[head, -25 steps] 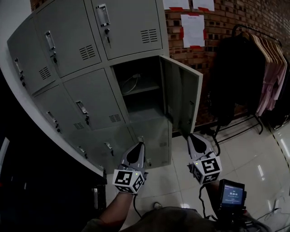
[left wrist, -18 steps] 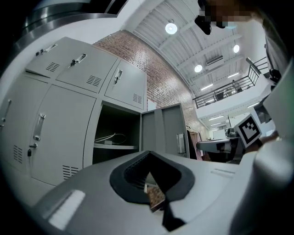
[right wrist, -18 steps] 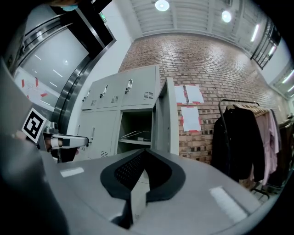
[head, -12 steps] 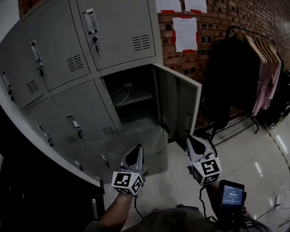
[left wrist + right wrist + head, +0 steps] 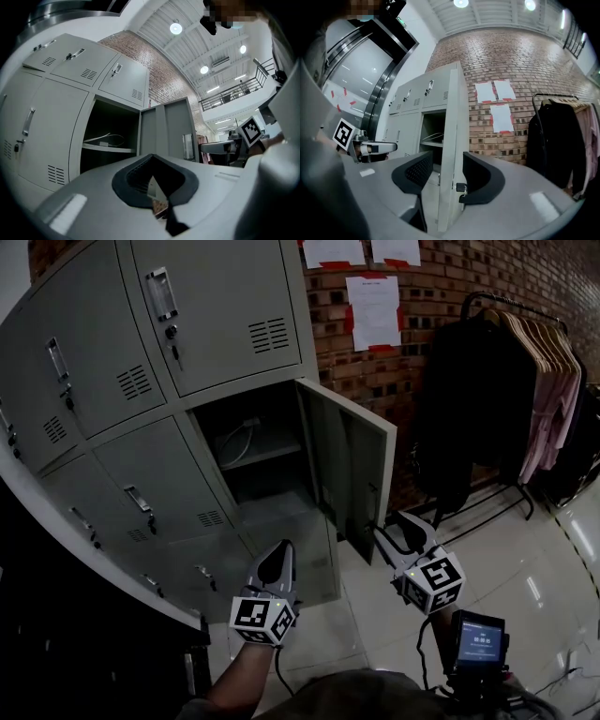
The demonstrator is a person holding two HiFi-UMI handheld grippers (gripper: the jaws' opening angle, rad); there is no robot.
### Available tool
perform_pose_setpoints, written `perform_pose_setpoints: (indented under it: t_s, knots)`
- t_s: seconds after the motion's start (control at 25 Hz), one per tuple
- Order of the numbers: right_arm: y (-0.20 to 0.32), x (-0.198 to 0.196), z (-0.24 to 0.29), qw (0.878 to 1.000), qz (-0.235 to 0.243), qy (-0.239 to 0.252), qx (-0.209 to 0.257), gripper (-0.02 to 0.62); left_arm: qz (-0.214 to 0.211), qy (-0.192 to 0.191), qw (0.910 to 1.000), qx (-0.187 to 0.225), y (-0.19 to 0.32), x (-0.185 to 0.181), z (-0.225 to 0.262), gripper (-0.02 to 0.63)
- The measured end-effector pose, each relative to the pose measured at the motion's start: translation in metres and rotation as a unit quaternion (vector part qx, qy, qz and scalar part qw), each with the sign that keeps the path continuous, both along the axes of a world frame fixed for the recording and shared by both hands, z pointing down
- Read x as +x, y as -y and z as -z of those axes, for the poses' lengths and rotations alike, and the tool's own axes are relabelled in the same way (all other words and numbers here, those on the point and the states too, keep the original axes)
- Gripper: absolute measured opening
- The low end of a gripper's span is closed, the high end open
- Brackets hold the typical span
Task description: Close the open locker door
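Right gripper point(image 5: 395, 532) nearer, jaws opening astride upright free edge of locker door point(image 5: 354, 460), centre frame; left gripper point(image 5: 279, 557) pressed together.

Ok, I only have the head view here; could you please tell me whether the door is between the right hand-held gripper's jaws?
Observer: Yes; in its own view the door edge stands between the right hand-held gripper's opening jaws, pads not pressing it.
Operator: Anything on that edge?
Observer: A lock with a key sticks out beside the jaw on that view's right.
Operator: And the left one?
Observer: The left hand-held gripper is shut, with nothing held.
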State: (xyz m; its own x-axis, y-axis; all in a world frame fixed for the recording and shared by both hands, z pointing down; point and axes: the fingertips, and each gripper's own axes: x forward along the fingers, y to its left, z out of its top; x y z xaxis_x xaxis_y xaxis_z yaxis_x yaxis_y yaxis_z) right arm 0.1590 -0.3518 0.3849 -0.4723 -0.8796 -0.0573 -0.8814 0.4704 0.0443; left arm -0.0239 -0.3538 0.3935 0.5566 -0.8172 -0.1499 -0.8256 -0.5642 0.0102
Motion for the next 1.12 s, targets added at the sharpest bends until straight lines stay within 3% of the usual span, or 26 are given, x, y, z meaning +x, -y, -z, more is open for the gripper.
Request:
perform_pose_setpoints:
  t_s: [0.2,0.44,0.56,1.12]
  knots:
    - [0.017,-0.003,0.0,0.996,0.084,-0.004,-0.004,0.248,0.022,0.0,0.9997,0.006,0.004,0.005,0.002,-0.011]
    - [0.028,-0.017,0.01,0.983,0.185,-0.015,0.015,0.247,0.058,0.002,0.9982,0.011,0.009,0.004,0.006,-0.011]
    - [0.027,-0.023,0.012,0.978,0.209,-0.013,0.024,0.166,0.072,0.005,0.9973,0.013,0.007,0.004,0.007,-0.011]
    - [0.008,-0.059,0.016,0.964,0.265,0.013,0.024,0.17,0.121,0.024,0.9923,0.005,-0.02,-0.012,0.006,-0.011]
